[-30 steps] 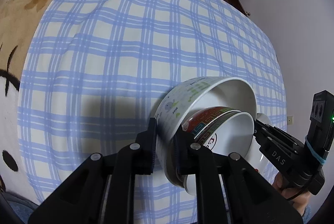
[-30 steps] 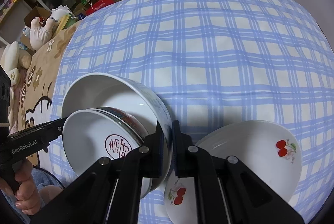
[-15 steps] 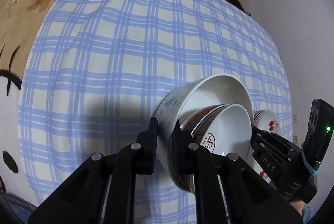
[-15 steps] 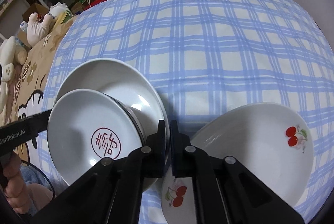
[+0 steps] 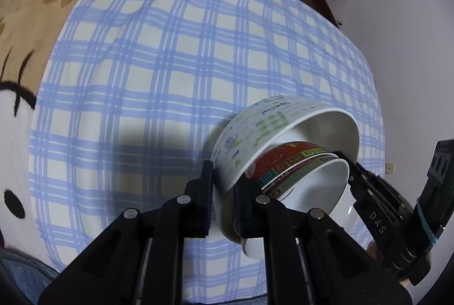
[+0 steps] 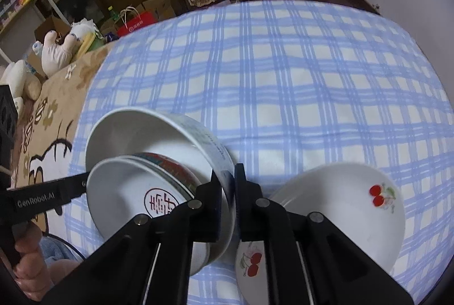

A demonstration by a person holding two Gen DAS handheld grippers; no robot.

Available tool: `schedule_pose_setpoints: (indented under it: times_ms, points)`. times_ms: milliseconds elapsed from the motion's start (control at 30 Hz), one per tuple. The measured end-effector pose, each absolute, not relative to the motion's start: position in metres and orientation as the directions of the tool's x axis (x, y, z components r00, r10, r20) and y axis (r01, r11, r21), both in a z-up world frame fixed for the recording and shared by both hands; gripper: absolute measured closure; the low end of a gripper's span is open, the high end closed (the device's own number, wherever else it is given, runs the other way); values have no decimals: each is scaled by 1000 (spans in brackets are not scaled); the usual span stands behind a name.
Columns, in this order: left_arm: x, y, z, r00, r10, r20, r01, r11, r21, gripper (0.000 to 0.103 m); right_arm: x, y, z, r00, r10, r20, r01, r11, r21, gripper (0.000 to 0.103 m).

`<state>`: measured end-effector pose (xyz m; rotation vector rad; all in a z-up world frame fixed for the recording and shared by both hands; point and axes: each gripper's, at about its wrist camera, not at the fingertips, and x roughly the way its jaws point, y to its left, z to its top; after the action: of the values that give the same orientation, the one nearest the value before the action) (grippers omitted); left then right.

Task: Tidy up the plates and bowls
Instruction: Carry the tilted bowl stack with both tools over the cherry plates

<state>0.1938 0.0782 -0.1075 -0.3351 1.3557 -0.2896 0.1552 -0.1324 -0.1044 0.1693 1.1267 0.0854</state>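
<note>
Bowls nested: red bowl [image 5: 295,163] in big bowl [image 5: 264,134], tilted above bed [image 5: 170,77]. L gripper [image 5: 222,197] & R gripper [image 6: 228,191] jaws clamped on opposite rims. Level both sides evenly; plate [image 6: 340,205] sits just right.

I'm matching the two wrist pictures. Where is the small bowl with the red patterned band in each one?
Left wrist: small bowl with the red patterned band, lower right, nested in the big white printed bowl.
Right wrist: same bowl, lower left, red emblem showing inside.
Shared landmark: the blue-and-white checked cloth under both.
</note>
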Motion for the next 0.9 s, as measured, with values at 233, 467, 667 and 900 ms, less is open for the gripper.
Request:
schedule_pose_setpoints:
  times_ms: [233,467,667,900]
  points:
    - [187,87,-83,234,-416,-879,11,905,-425,89,147,-136,-78,458,160,-874,11,983,186,92]
    - [170,76,-59,263,-427,-865,39,901,-433,88,129,-151,-52,494,160,-855,33,979,202,92]
    - [153,43,-53,247,-439,-864,47,896,-442,88,103,-182,-45,502,140,-853,75,976,204,92]
    - [132,-20,-60,213,-413,-885,123,910,-395,89,69,-229,-54,502,88,-860,160,968,192,92]
